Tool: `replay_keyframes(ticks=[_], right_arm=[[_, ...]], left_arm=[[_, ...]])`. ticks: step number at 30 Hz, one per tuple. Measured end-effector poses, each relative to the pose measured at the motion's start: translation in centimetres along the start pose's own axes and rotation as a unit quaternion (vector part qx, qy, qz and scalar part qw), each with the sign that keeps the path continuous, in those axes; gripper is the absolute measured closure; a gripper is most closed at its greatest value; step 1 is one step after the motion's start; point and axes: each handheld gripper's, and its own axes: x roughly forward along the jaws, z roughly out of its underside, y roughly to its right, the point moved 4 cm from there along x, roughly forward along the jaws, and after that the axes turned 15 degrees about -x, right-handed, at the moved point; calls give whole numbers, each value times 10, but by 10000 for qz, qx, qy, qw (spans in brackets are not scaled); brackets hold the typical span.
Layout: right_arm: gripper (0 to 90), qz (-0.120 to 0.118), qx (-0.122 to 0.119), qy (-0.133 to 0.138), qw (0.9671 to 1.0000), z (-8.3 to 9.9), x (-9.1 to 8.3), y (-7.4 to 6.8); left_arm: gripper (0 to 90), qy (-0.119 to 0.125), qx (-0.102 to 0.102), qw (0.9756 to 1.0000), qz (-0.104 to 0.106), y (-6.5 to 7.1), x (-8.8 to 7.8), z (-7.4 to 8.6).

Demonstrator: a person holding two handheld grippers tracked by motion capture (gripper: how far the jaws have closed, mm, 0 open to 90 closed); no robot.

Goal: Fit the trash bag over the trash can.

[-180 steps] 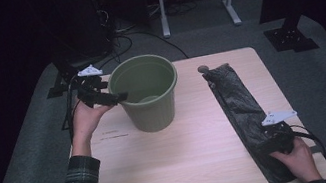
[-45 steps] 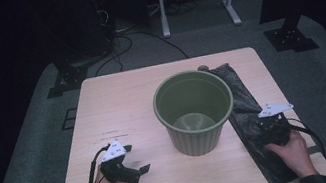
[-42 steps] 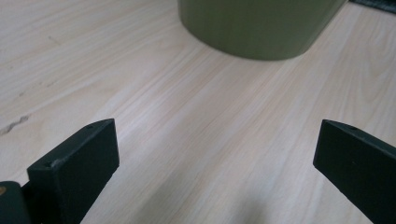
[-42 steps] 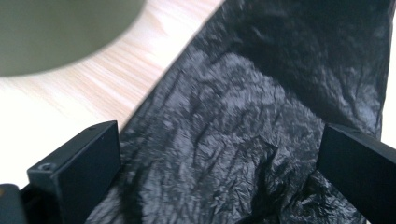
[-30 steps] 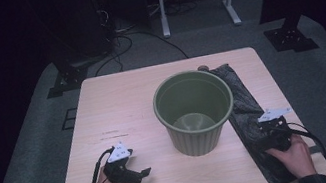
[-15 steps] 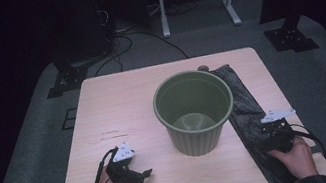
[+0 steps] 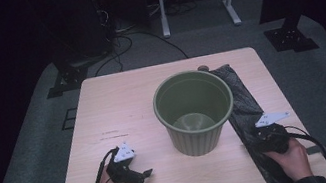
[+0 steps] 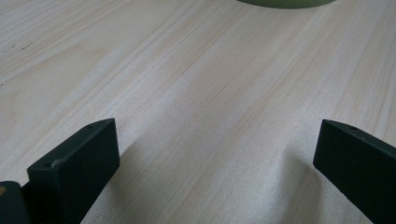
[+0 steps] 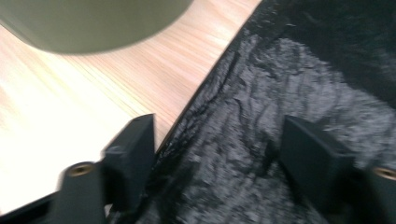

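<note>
Pale wood surface (image 7: pixel 118 109) carries the green bin (image 7: pixel 195 111) at centre and the black bag (image 7: pixel 245 107) flat along its right; right gripper (image 9: pixel 215 154), jaws just closing half-wide astride the bag's near left edge, should pinch one layer; left gripper (image 8: pixel 210 154) rests wide open, empty.

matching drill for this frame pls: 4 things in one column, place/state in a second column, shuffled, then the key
Things:
1. green bucket
2. black bag
3. left tool
4. right tool

Places/states:
A. jaws wide apart over bare wood, nothing between them
B. lies flat along the table's right edge
C. stands upright near the table's middle, mouth up
D. jaws have just been closing, crumpled black plastic between them

Pairs: 1-C, 2-B, 3-A, 4-D
</note>
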Motion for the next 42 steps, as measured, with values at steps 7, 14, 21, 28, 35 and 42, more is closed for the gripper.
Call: replay_keyframes(ticks=[7,14,21,28,35,42], right_arm=[[746,1,0,70,10000,2,-3,0],[900,87,-19,-36,10000,6,-8,5],[900,337,-7,409,9986,2,-26,13],[900,635,-65,1051,9924,-12,-55,21],[900,891,-205,1641,9822,-33,-84,27],[900,1108,-271,2101,9710,-53,-114,33]], left_arm=[[0,-9,31,10000,-45,1,0,0],[0,-6,45,10000,-60,1,1,0],[0,-10,56,10000,-80,1,1,0],[0,-6,61,9999,-106,1,1,0],[0,-10,57,9999,-123,0,2,0],[0,-9,54,9999,-130,0,2,-1]])
